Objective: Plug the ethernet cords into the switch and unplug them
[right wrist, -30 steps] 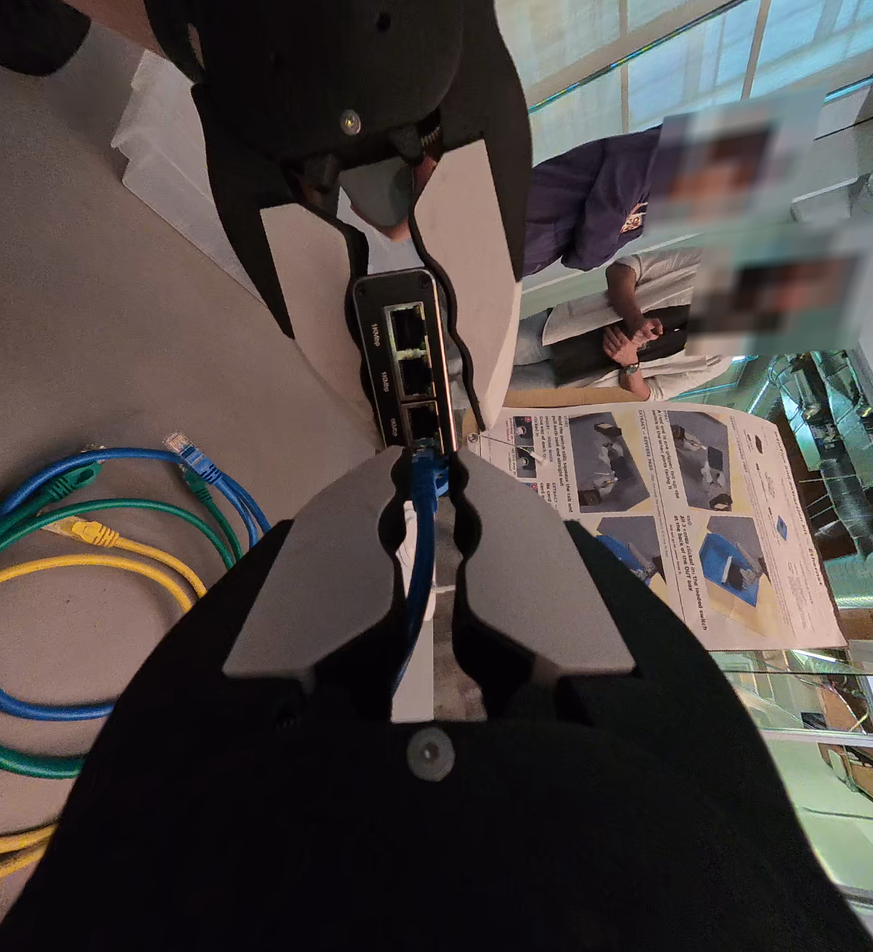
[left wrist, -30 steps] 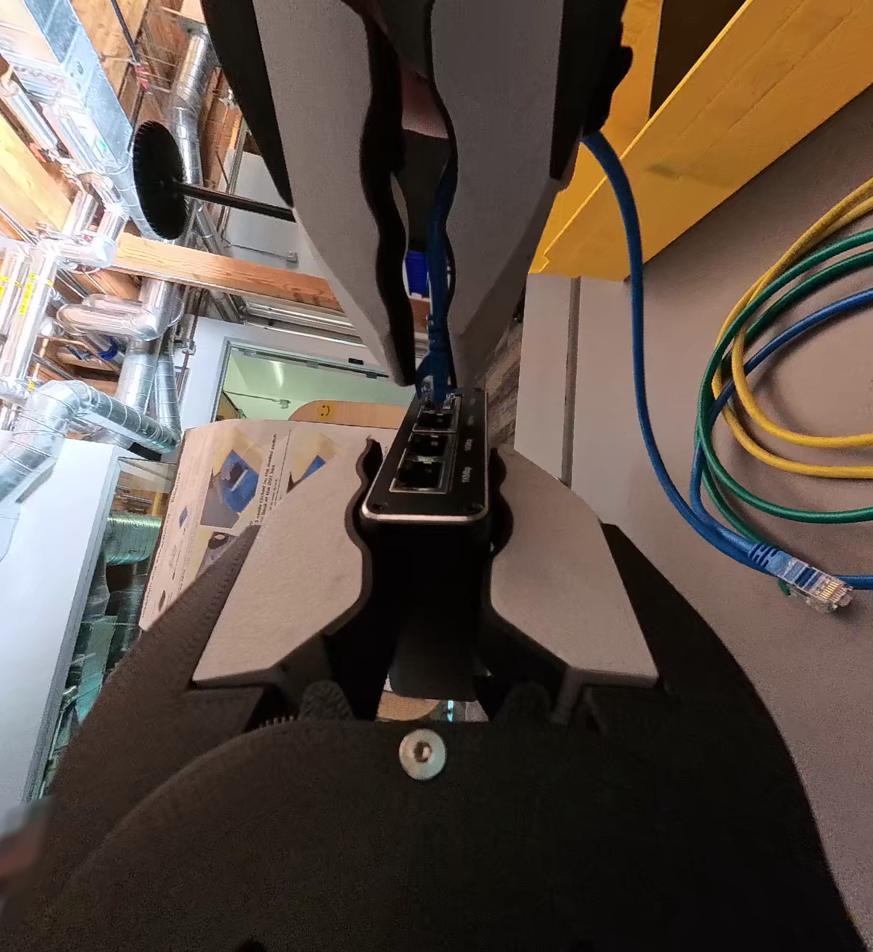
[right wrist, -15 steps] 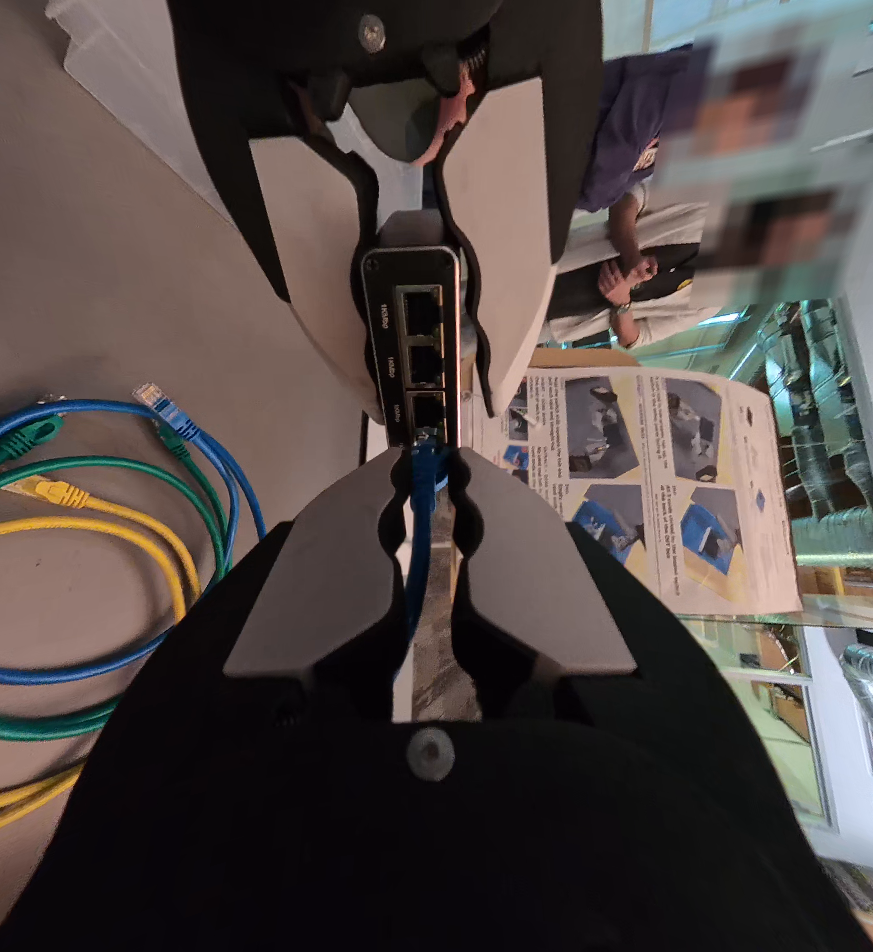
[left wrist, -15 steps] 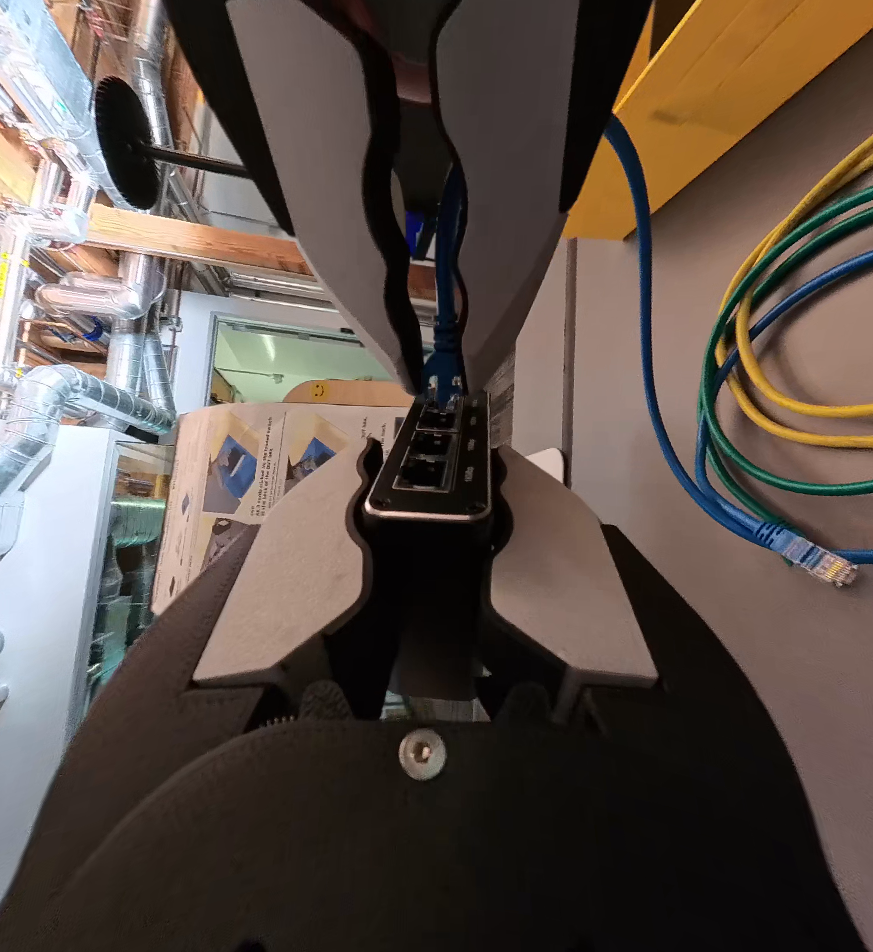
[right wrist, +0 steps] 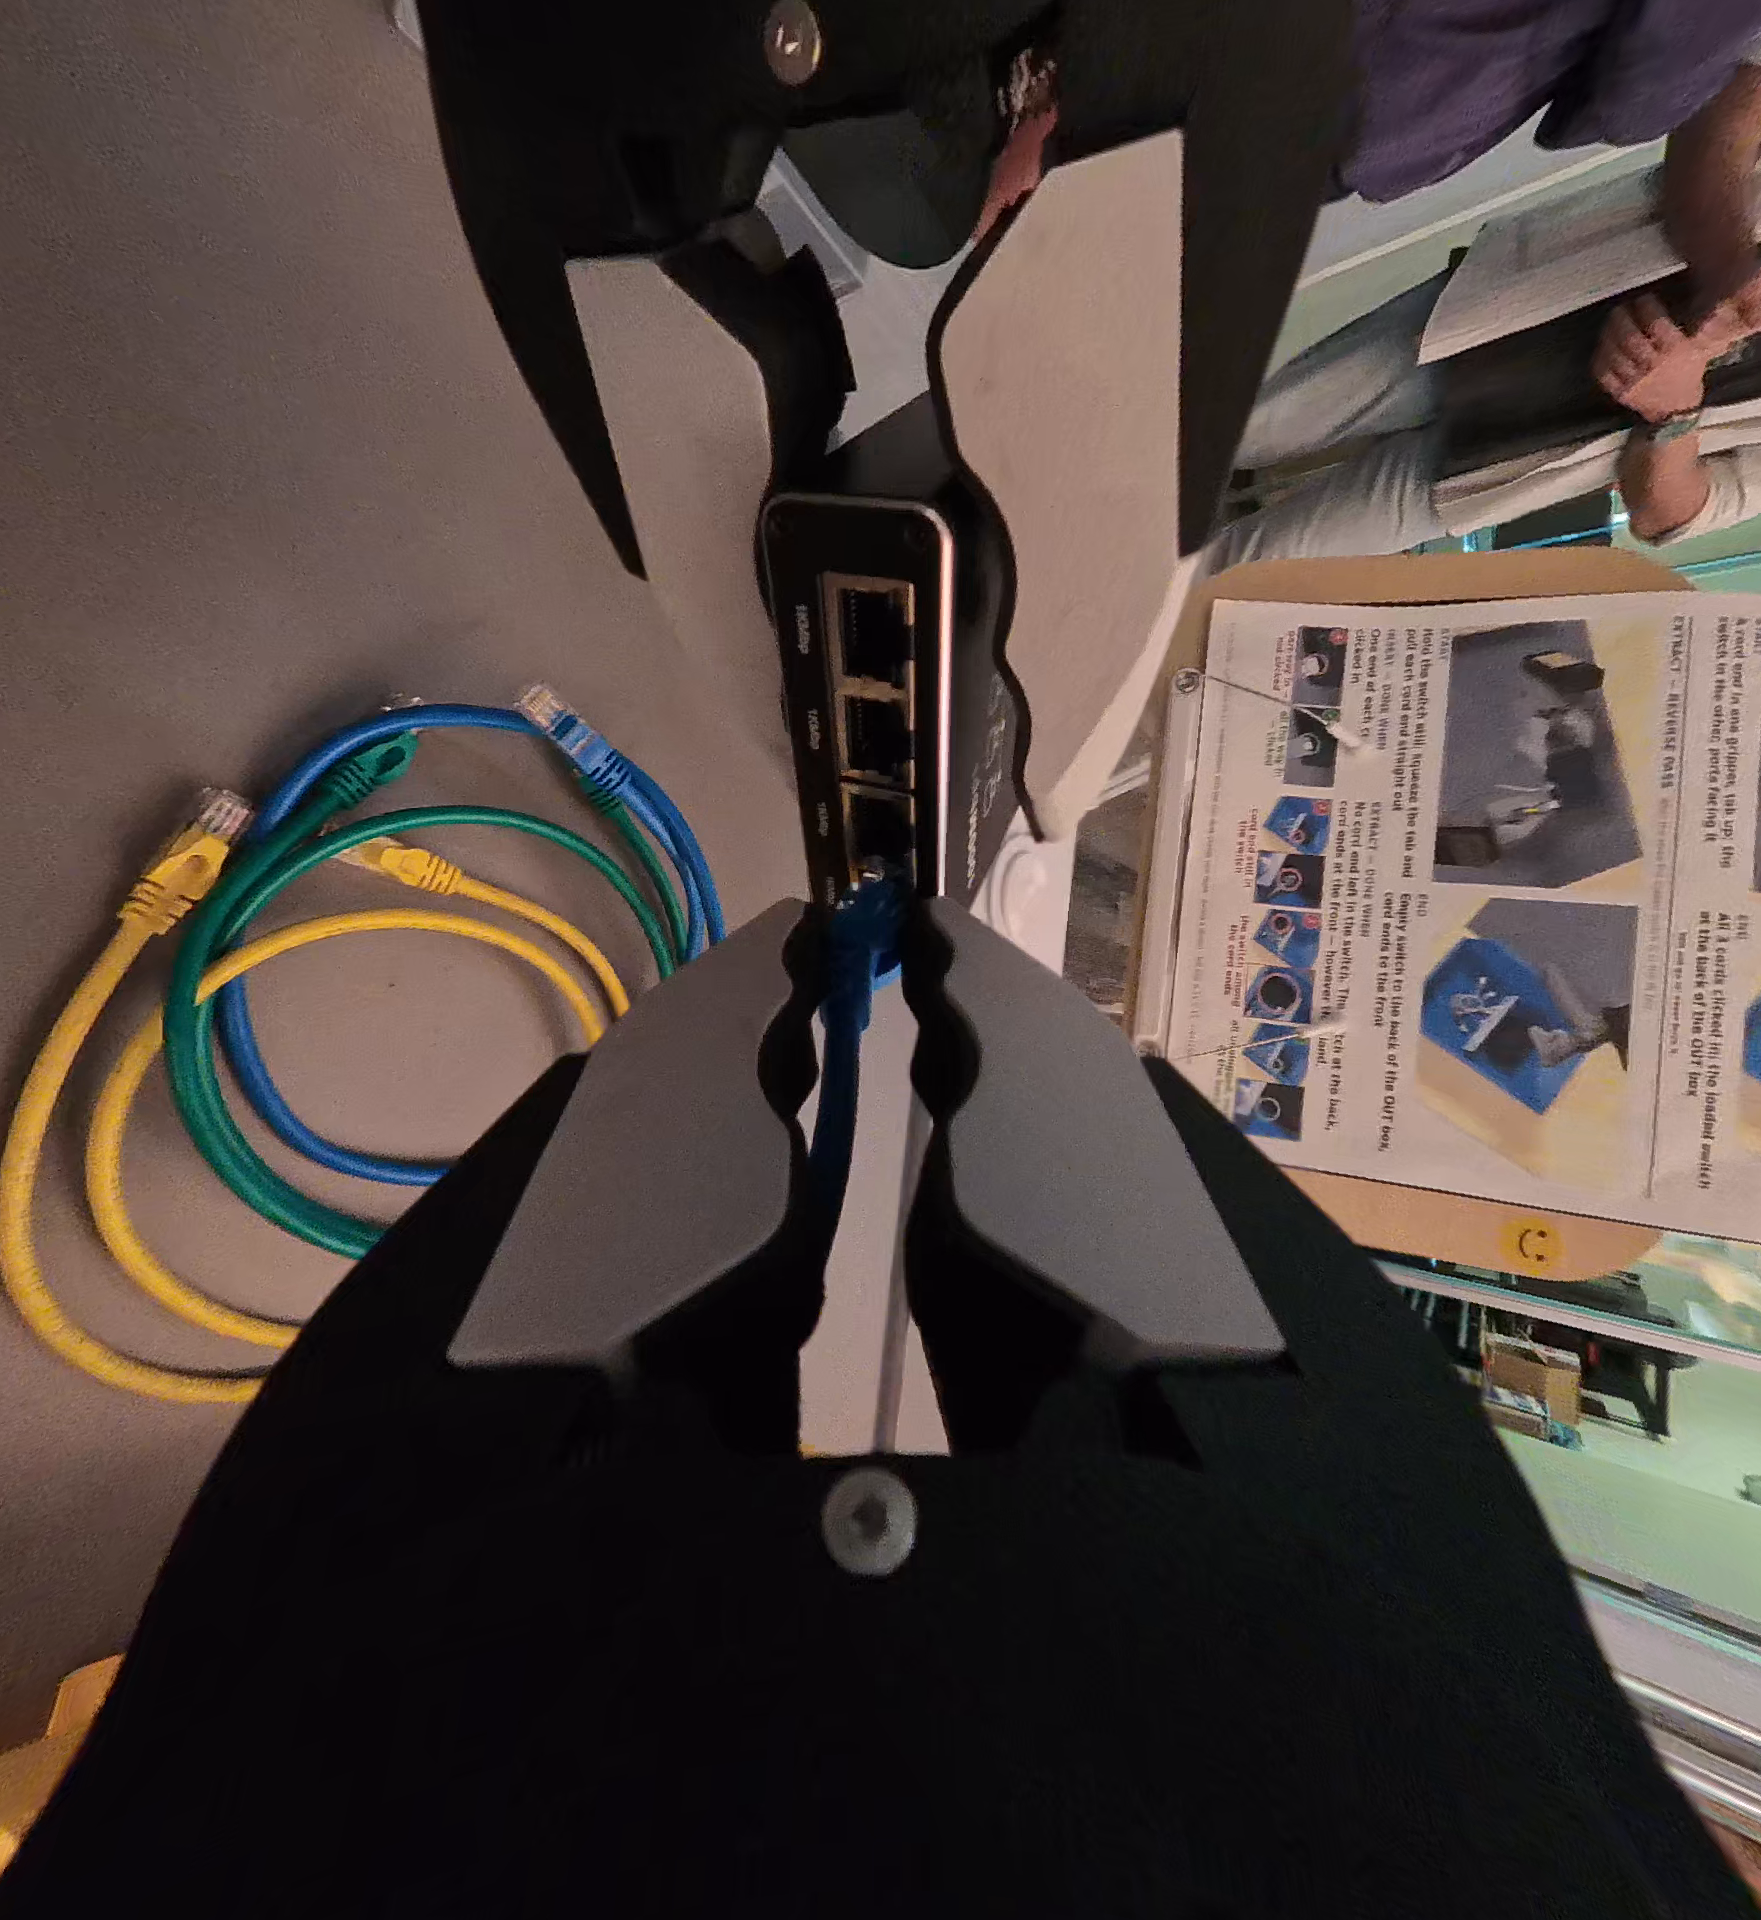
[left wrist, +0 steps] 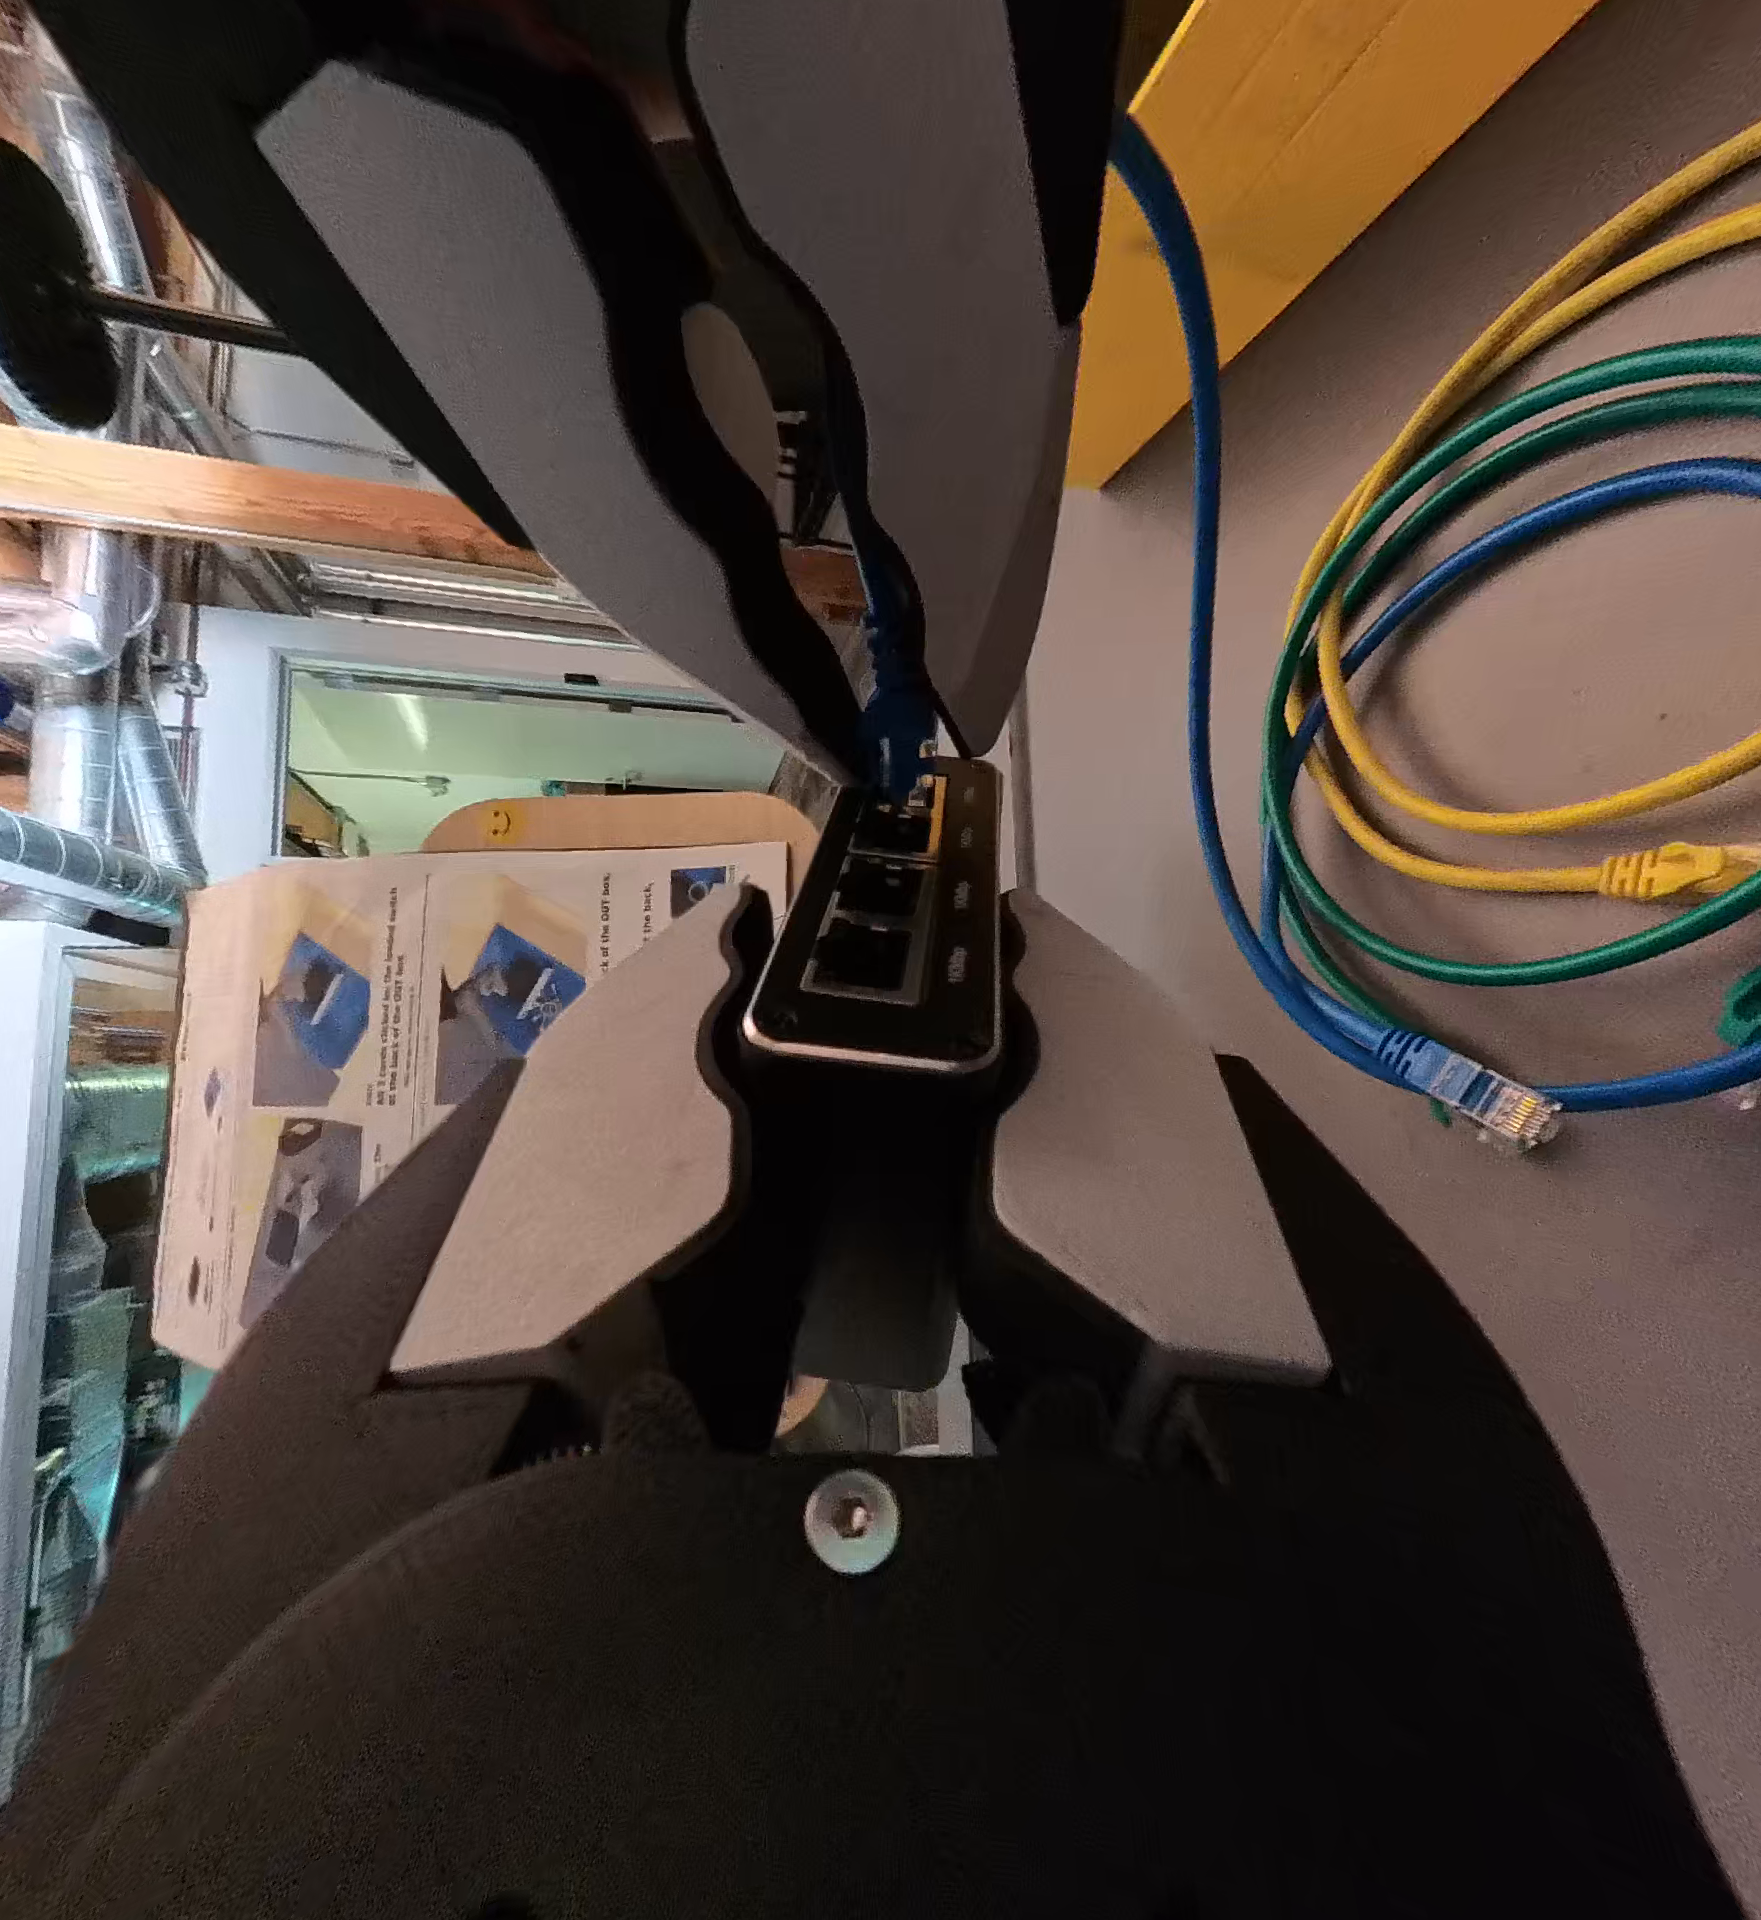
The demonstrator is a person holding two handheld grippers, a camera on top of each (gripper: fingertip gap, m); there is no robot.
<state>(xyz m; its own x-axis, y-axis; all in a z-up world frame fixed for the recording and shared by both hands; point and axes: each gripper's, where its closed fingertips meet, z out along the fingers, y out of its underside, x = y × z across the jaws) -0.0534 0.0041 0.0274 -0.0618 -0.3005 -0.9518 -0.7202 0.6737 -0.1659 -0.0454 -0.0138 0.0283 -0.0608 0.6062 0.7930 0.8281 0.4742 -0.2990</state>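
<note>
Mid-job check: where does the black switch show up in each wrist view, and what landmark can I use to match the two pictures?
Left wrist view: the switch sits centre frame, clamped in the left gripper, ports facing away.
Right wrist view: the switch is upper centre, ports facing the camera, just beyond the right gripper.
Shared landmark: the blue cord's plug at the switch's end port.

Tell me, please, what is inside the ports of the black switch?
The blue cord, pinched by the right gripper, has its plug at the end port of the switch. The other ports look empty. How deep the plug sits is hidden.
</note>
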